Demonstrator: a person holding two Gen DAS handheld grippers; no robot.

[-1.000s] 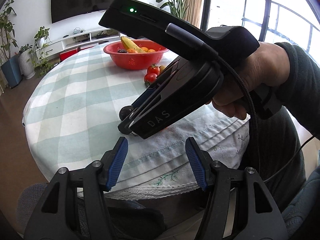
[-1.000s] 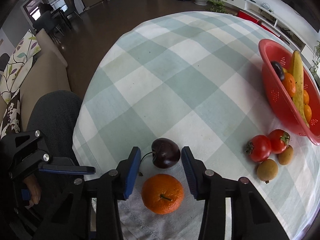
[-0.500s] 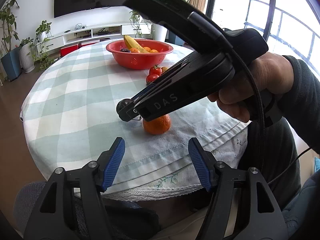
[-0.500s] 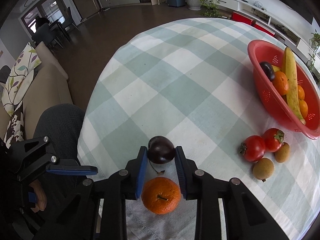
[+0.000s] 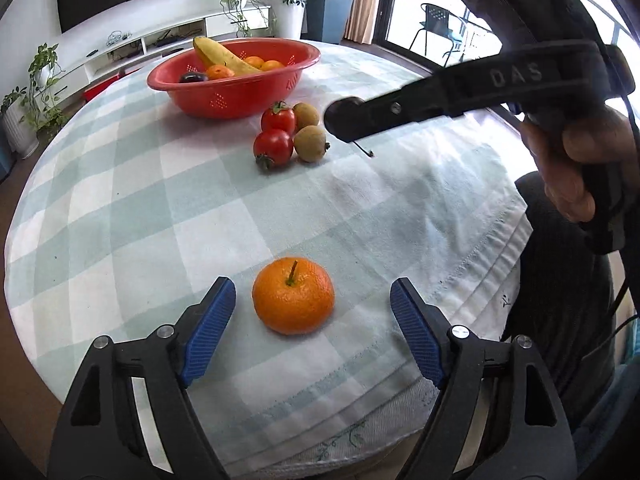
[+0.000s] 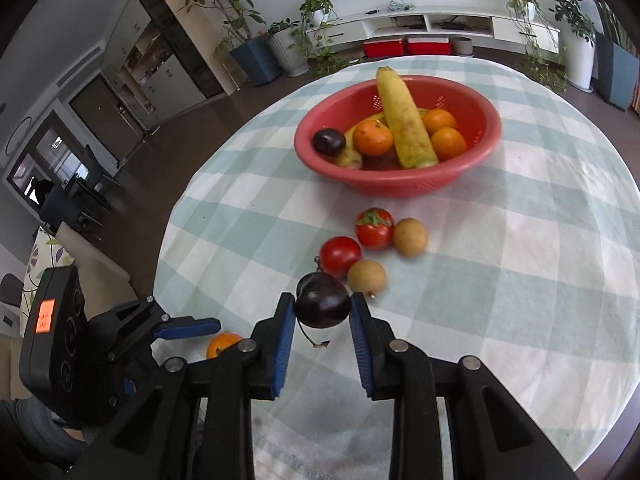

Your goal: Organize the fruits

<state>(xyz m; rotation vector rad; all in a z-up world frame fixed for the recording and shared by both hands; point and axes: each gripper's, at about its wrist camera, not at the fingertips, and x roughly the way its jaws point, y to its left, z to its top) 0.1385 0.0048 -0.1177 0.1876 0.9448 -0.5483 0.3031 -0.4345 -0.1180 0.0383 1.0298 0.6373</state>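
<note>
In the left wrist view your left gripper (image 5: 310,320) had just been spreading its jaws, which stood apart with the orange (image 5: 293,301) lying loose between them at lower centre on the checked tablecloth (image 5: 120,200); you did well to centre it, since it sat nearer the left pad. In the right wrist view your right gripper (image 6: 322,334) was clamped on the dark plum (image 6: 322,305) at lower centre, and you needed a firm squeeze up to the red bowl (image 6: 472,162) at upper centre, clearing the tomatoes (image 6: 340,256).

Dark wood floor (image 6: 192,128), white media shelf (image 6: 432,26), potted plants (image 6: 248,28), bright glass doors (image 5: 424,20)
</note>
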